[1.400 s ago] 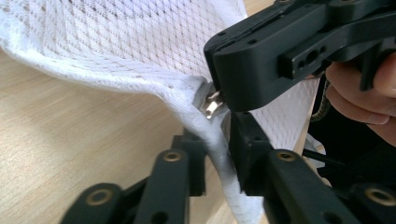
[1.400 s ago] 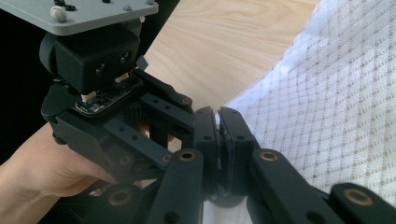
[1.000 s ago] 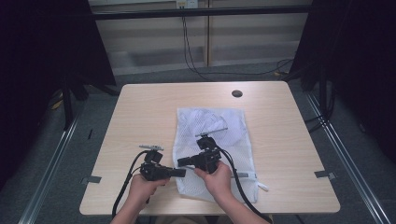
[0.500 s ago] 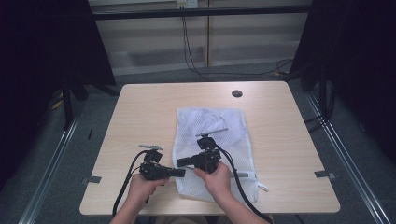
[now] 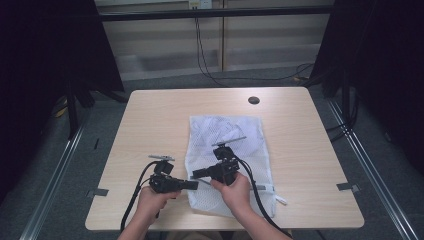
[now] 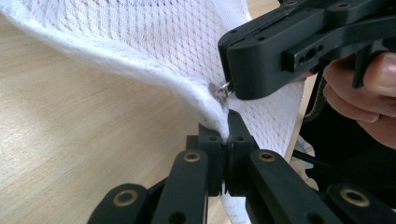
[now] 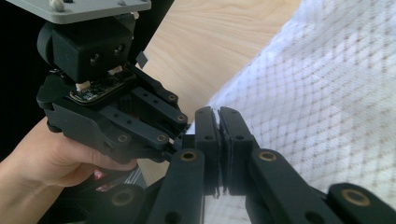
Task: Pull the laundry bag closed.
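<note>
- The white mesh laundry bag (image 5: 227, 157) lies flat at centre of the high view, on the wooden table (image 5: 150, 125), its near-left edge lifted
- Left gripper (image 6: 228, 122): jaws clamped on the bag's hemmed edge, just below the metal zip pull (image 6: 219, 91)
- Right gripper (image 7: 219, 122): jaws pressed together; in the left gripper view its tip meets the zip pull, so it probably pinches it
- Handling, judged: light, limp, open-weave fabric; it will sag and stretch and may snag. Hold the hem or the pull, not the mesh
- No brand, label or writing readable
</note>
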Demonstrator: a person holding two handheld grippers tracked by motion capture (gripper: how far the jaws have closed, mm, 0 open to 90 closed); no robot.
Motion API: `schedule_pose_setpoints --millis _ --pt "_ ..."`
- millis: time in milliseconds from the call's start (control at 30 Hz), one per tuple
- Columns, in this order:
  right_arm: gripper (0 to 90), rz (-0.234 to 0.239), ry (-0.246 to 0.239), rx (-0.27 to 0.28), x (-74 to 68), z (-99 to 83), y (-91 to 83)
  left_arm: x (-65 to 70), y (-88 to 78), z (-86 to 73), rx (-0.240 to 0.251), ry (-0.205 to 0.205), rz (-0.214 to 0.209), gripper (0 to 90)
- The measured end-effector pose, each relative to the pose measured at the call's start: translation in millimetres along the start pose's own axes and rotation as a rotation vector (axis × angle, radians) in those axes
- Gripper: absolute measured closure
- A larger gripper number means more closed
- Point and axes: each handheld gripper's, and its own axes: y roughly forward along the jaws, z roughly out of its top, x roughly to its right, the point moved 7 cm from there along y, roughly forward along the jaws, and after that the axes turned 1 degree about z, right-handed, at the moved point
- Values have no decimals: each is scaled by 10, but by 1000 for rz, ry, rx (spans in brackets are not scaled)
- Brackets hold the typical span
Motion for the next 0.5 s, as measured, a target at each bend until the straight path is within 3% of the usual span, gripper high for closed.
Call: schedule_pose_setpoints --millis 500 --pt "868 -13 -9 7 73 -23 -77 6 -24 9 12 -3 -5 884"
